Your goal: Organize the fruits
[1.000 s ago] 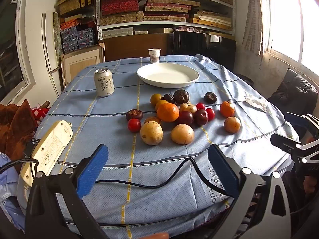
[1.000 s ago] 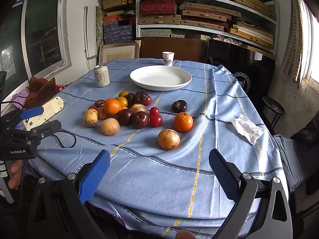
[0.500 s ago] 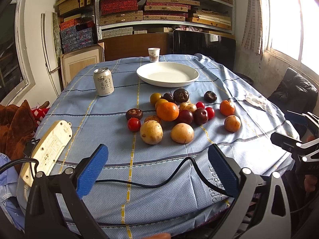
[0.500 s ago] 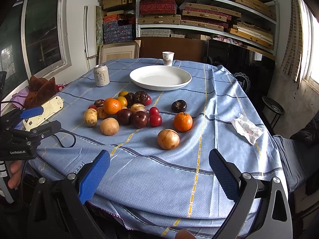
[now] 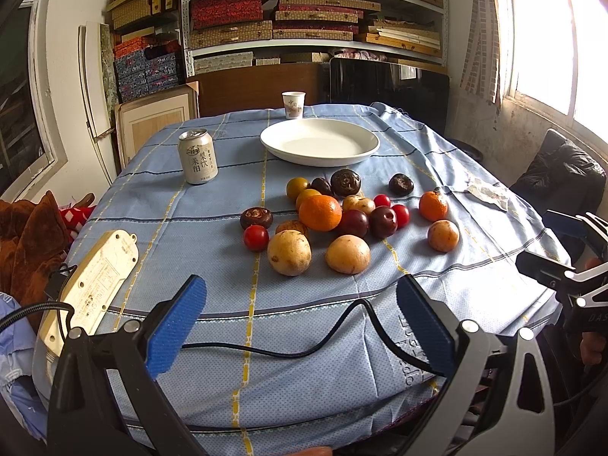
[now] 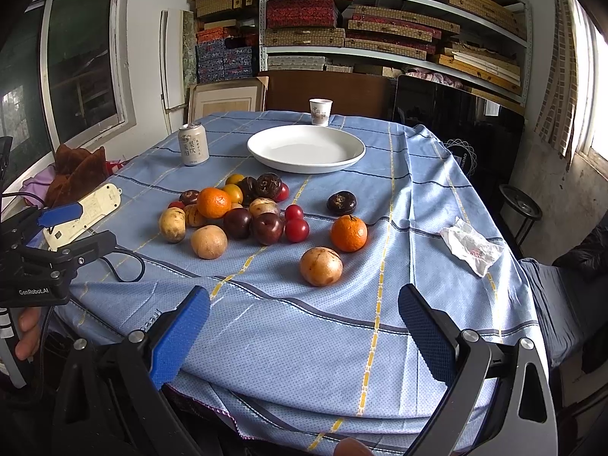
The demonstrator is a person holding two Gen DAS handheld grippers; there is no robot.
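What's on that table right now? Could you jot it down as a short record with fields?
surface: table under a blue checked cloth
fruit: loose pile, led by a big orange, all lying on the cloth
plate: white, empty, behind the fruit
drink can: upright, left of the plate
paper cup: far edge
left tool: open, empty
right tool: open, empty

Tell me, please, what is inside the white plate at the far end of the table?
The white plate shows only bare white surface in both views; no fruit lies in it. Its near rim hides a thin strip of the inside, and the cloth beneath it is covered.
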